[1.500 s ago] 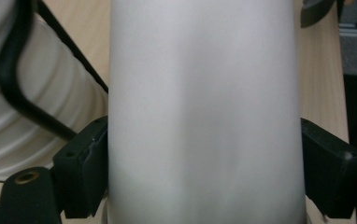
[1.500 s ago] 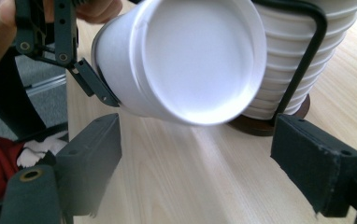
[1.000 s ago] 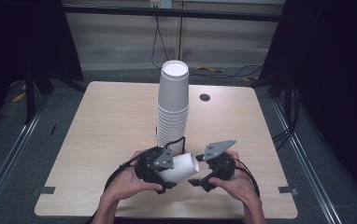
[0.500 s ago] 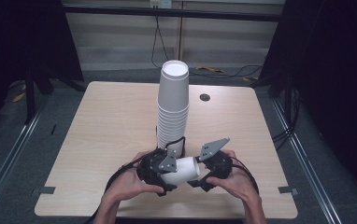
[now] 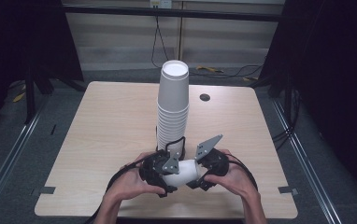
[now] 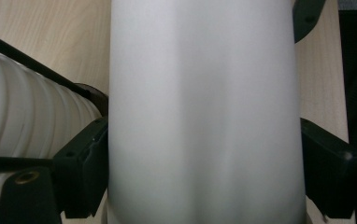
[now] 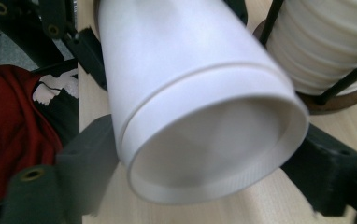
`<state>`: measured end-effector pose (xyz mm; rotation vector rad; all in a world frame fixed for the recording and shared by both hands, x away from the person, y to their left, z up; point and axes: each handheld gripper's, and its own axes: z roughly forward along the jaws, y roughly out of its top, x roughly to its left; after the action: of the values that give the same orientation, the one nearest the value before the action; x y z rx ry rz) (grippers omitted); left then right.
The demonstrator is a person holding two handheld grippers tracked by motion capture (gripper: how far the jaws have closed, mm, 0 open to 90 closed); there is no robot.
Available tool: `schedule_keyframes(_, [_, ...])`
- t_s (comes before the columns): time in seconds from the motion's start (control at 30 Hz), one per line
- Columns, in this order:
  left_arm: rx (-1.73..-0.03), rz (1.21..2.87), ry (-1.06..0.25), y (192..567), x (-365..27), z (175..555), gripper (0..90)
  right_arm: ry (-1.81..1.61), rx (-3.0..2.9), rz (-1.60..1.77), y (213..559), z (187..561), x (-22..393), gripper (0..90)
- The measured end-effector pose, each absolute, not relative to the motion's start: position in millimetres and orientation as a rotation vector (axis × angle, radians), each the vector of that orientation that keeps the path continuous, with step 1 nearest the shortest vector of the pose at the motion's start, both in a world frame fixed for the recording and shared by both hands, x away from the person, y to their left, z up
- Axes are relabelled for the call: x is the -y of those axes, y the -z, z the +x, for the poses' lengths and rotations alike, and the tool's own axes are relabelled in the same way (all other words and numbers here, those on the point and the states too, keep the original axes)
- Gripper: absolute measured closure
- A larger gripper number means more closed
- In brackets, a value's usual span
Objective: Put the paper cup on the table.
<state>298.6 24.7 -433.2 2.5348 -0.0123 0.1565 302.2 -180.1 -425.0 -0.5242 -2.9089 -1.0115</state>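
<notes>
Grippers' jaws (image 5: 160, 175) (image 5: 203, 170) clamp 1 cup (image 5: 182, 171).

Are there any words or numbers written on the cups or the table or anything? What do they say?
None can be read.
The held cup is plain white, with no print.
The stack of cups is plain white too.
The table has bare wood, with no label.
The small plate on the back wall is too small and blurred to read.
</notes>
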Motion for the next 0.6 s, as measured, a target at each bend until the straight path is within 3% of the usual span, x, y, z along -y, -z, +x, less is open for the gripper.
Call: schedule_keyframes(0.6, [0.066, 2.534, -0.162, 434.5, -21.7, 296.2, 15.1, 0.94, 2.891, -0.416, 420.2, 306.0, 167.1, 18.3])
